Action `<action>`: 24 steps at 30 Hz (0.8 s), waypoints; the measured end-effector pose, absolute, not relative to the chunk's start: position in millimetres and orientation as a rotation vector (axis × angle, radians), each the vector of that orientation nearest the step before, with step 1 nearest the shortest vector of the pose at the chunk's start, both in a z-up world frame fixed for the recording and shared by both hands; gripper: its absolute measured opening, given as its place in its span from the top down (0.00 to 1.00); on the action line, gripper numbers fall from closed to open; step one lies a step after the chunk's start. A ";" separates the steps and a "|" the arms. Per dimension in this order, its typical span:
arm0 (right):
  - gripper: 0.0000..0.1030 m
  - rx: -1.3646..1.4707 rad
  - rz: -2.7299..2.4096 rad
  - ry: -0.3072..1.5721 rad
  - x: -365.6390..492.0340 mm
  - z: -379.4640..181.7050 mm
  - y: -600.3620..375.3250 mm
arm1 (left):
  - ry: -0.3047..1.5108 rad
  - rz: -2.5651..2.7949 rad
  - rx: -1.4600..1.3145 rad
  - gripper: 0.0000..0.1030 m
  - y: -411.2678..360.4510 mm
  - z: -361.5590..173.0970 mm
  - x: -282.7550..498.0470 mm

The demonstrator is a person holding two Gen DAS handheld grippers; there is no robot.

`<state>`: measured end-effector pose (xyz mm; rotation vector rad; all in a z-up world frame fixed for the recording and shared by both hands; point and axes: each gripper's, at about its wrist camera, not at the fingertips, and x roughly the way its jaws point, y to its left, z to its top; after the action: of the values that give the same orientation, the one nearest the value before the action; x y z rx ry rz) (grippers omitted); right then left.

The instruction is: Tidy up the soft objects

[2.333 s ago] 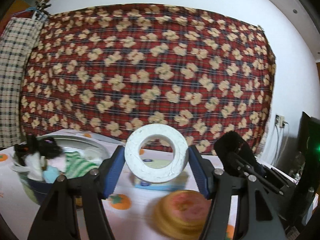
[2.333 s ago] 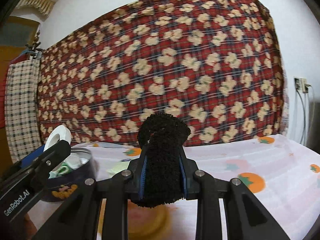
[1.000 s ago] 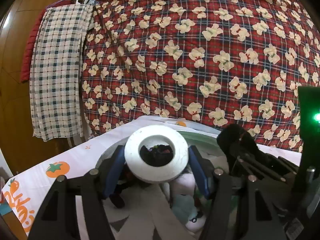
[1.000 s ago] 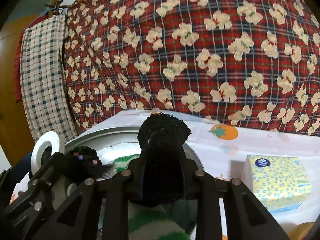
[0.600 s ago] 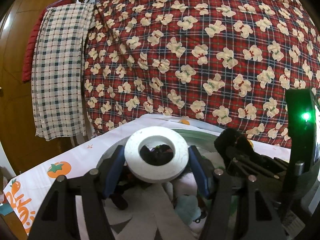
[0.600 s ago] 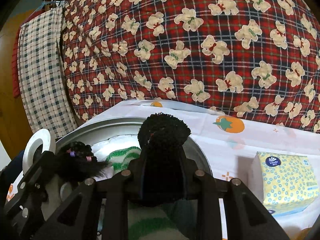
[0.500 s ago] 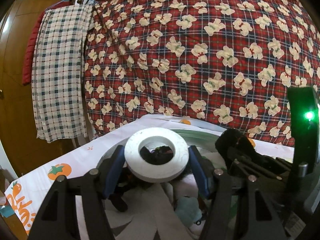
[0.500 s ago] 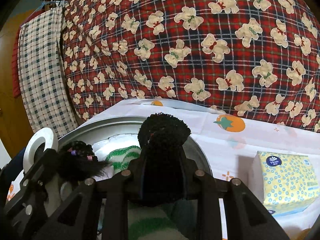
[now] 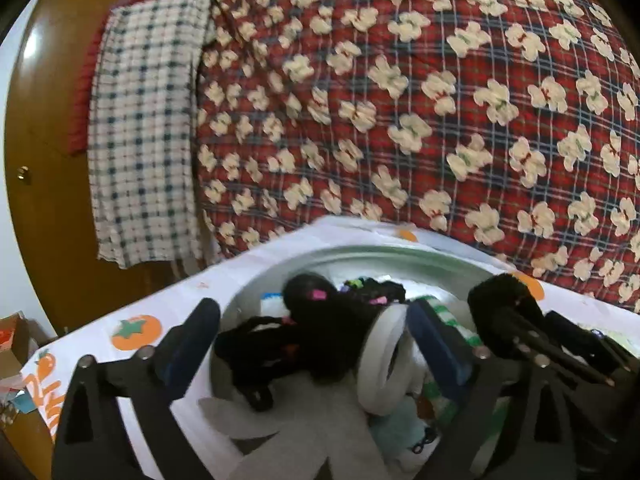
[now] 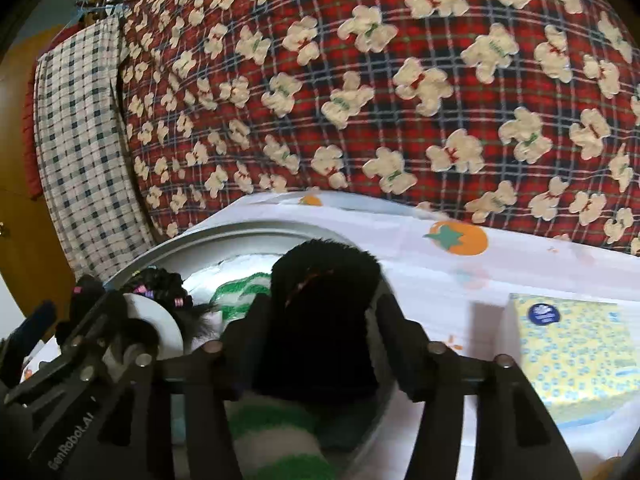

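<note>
A round metal tin [image 9: 360, 250] [image 10: 240, 230] on the table holds soft things: a black doll with coloured hair beads [image 9: 320, 332] [image 10: 160, 292], a green and white striped sock [image 10: 276, 436] and grey felt [image 9: 304, 432]. My left gripper [image 9: 316, 344] is open over the tin. The white foam ring [image 9: 382, 356] [image 10: 160, 324] leans on edge against its right finger, free of the left one. My right gripper [image 10: 324, 340] is open, its jaws spread wide of the black fuzzy pom-pom [image 10: 324, 312] [image 9: 500, 304] over the tin's right side.
A yellow tissue box [image 10: 576, 352] stands on the white tomato-print tablecloth [image 10: 480, 264] to the right of the tin. A red plaid bear blanket [image 9: 400, 100] hangs behind. A checked towel [image 9: 144, 140] hangs on a wooden door at left.
My left gripper has opened and the white ring has tipped on edge into the tin. My right gripper's jaws have spread apart from the black pom-pom.
</note>
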<state>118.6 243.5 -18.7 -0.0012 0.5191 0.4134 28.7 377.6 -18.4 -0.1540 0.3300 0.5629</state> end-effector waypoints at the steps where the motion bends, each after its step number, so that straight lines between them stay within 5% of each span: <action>1: 0.43 0.004 0.418 0.518 118.0 -18.2 241.7 | 0.321 0.565 -0.148 0.05 376.6 -18.3 27.6; 24: 0.33 -0.017 0.371 0.426 95.7 -8.2 227.8 | 0.255 0.568 -0.150 0.00 368.7 -13.4 6.8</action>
<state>95.7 227.8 -8.2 -0.0168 0.4257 0.3714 6.8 368.7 -13.4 -0.1499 0.2554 0.5684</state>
